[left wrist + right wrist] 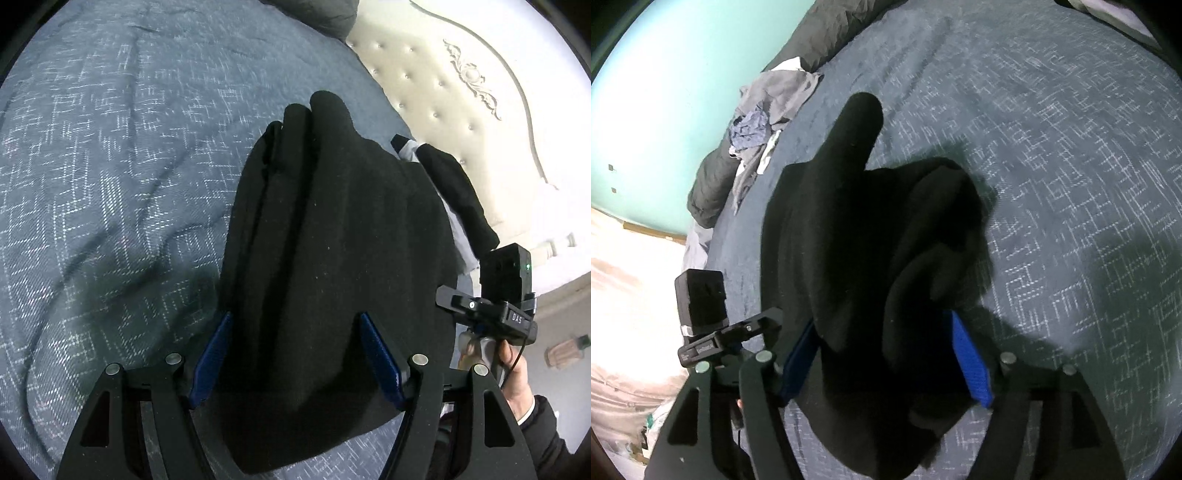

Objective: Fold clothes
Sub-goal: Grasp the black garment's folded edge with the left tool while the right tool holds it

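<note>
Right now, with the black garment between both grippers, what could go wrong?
1. In both wrist views the jaws stand wide around the black garment, so the left gripper and right gripper may not hold it; it could slip onto the blue bedspread.
2. The bunched folds may set in crooked.

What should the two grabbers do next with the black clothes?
Probably lower the garment onto the bedspread and let go. It looks bunched and draped between both grippers' spread fingers, so it likely needs laying flat first.
</note>
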A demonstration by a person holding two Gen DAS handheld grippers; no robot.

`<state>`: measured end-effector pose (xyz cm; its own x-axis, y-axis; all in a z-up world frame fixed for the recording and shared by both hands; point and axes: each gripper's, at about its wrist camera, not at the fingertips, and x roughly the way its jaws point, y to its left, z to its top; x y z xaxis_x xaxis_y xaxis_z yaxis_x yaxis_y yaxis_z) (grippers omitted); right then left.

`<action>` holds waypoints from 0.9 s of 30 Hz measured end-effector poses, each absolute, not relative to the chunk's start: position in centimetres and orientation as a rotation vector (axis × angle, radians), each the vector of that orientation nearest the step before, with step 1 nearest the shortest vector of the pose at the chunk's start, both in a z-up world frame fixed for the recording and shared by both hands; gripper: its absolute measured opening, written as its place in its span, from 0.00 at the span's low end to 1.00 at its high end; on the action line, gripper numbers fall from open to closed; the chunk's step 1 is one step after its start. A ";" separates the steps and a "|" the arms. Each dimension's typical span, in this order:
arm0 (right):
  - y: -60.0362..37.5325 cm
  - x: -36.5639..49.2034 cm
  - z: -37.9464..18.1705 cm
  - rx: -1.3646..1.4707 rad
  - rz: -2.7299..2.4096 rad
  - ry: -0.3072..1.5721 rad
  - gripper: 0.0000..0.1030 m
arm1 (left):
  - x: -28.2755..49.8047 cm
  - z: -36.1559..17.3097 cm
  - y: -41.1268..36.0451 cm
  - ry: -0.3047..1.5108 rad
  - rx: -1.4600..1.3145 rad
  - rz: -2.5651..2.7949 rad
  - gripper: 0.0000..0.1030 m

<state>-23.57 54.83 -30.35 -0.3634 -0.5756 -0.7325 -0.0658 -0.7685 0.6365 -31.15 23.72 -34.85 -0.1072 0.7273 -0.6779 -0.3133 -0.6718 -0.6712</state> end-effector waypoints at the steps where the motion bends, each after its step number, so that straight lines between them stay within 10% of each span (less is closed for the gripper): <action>1: 54.8 -23.6 -30.4 1.537 -2.189 -0.845 0.70 | -31.2 -34.9 23.9 -0.471 -1.448 1.859 0.71; 18: 53.0 -24.9 -31.3 1.523 -2.154 -0.757 0.70 | -32.4 -35.6 25.5 -0.463 -1.425 1.847 0.71; 27: 52.8 -25.0 -31.6 1.499 -2.135 -0.734 0.48 | -32.8 -35.6 26.8 -0.440 -1.412 1.838 0.69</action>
